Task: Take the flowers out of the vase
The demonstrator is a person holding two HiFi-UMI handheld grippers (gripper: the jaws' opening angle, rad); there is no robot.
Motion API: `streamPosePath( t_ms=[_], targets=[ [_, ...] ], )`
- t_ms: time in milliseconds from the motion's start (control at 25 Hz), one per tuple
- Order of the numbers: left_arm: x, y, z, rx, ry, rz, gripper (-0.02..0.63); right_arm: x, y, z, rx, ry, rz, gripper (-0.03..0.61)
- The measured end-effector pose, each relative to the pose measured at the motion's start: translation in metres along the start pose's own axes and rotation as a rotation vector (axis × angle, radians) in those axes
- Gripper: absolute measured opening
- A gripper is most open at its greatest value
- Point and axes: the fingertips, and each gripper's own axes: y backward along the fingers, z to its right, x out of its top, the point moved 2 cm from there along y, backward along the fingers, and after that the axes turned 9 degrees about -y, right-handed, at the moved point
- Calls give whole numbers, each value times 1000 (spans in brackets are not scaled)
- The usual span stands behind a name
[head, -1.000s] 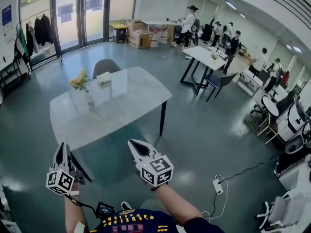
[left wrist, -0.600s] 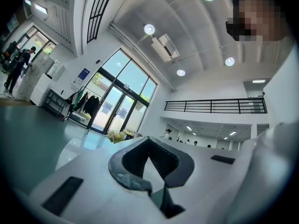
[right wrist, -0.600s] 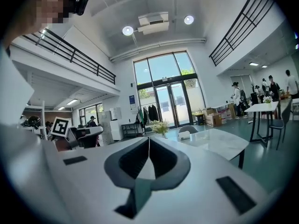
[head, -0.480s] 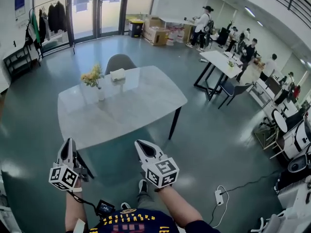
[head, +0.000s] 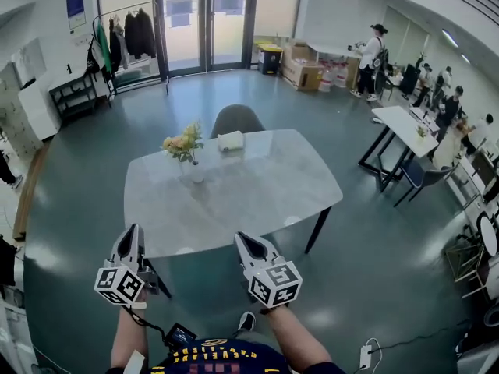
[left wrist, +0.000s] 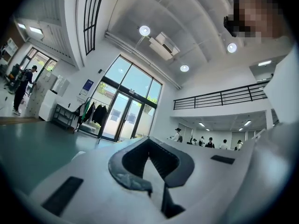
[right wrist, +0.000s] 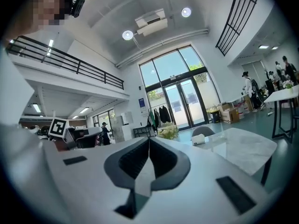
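Flowers [head: 184,142], yellow and pink, stand upright in a pale vase [head: 196,171] at the far left of the grey table [head: 257,193], near a small white box [head: 231,139]. Left gripper [head: 133,228] and right gripper [head: 239,236] hover at the table's near edge, well apart from the vase. Both have their jaws closed together and hold nothing.

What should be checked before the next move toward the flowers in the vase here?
1. The flowers stand in the vase, upright on the table: ok.
2. The left gripper is empty: ok, jaws together on nothing.
3. The right gripper is empty: ok, jaws together on nothing.
4. Jaws open for a grasp: not ok, both shut.
5. Grippers at the vase: not ok, both short of the table's near edge.
6. The white box is clear of the vase: ok, apart from it.
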Motion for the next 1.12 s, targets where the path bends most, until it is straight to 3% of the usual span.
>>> streamPosePath(
  t_ms=[360, 640, 1120],
  targets=[
    [22, -51, 36, 45, -74, 24, 2, 38, -24, 56, 81, -30, 18, 8],
    [11, -75, 52, 66, -96, 3, 2, 44, -35, 87, 110, -54, 11, 8],
    [-3, -127, 19, 71, -61, -9, 2, 50, -81, 111, 83, -55, -8, 8]
  ],
)
